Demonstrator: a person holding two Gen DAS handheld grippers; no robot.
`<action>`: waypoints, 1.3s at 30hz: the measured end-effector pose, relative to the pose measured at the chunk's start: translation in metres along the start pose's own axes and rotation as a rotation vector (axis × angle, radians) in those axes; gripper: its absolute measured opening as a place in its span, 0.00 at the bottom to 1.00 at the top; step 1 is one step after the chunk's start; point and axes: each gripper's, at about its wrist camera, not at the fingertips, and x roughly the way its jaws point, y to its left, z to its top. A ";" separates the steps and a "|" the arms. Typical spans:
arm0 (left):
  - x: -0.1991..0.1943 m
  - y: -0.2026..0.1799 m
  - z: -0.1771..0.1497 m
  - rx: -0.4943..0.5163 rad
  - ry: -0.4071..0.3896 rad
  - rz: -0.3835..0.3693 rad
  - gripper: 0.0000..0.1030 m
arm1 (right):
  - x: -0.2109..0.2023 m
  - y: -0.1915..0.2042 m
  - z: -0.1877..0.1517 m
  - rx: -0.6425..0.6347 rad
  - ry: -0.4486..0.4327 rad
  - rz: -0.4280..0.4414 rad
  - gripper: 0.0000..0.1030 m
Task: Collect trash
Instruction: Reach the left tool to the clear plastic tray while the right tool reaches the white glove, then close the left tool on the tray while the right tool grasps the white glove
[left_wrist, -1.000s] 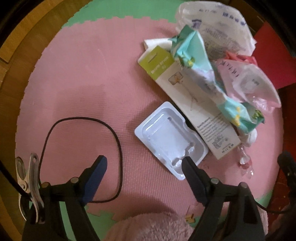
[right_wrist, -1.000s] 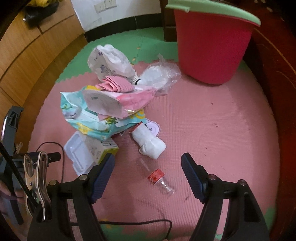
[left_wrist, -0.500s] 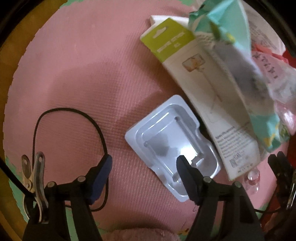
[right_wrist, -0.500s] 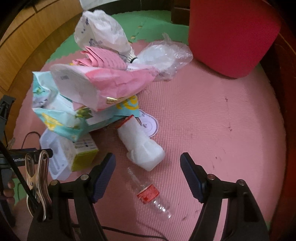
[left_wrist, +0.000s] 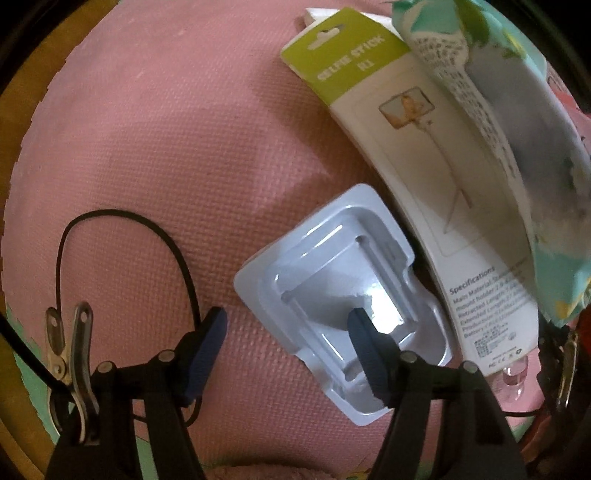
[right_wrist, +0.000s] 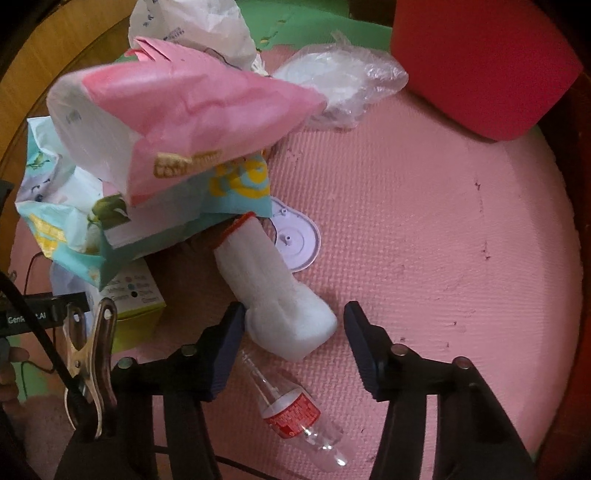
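Both tongs lower than second ago, jaws just closing, still apart. Left tongs (left_wrist: 286, 321): nothing gripped, right finger over one clear blister tray (left_wrist: 343, 295) on pink floor mat (left_wrist: 166, 147). Right tongs (right_wrist: 293, 314): straddle one white foam piece (right_wrist: 273, 291), pads not pressing. One small bottle (right_wrist: 295, 413) nearest, one selfie-stick box (left_wrist: 417, 173), one red bin (right_wrist: 484, 62) farthest.

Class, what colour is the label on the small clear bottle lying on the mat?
Red, with pale print, on the clear bottle. It shows best in the right wrist view.
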 end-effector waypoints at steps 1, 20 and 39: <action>-0.002 -0.004 -0.001 -0.004 0.001 0.002 0.70 | 0.000 0.000 0.000 0.003 0.001 -0.001 0.50; -0.027 -0.003 -0.020 -0.009 -0.030 0.001 0.23 | 0.005 -0.001 -0.004 0.047 0.006 -0.012 0.26; -0.080 0.005 -0.022 0.013 -0.110 -0.024 0.08 | -0.055 -0.013 -0.011 0.122 -0.081 0.039 0.21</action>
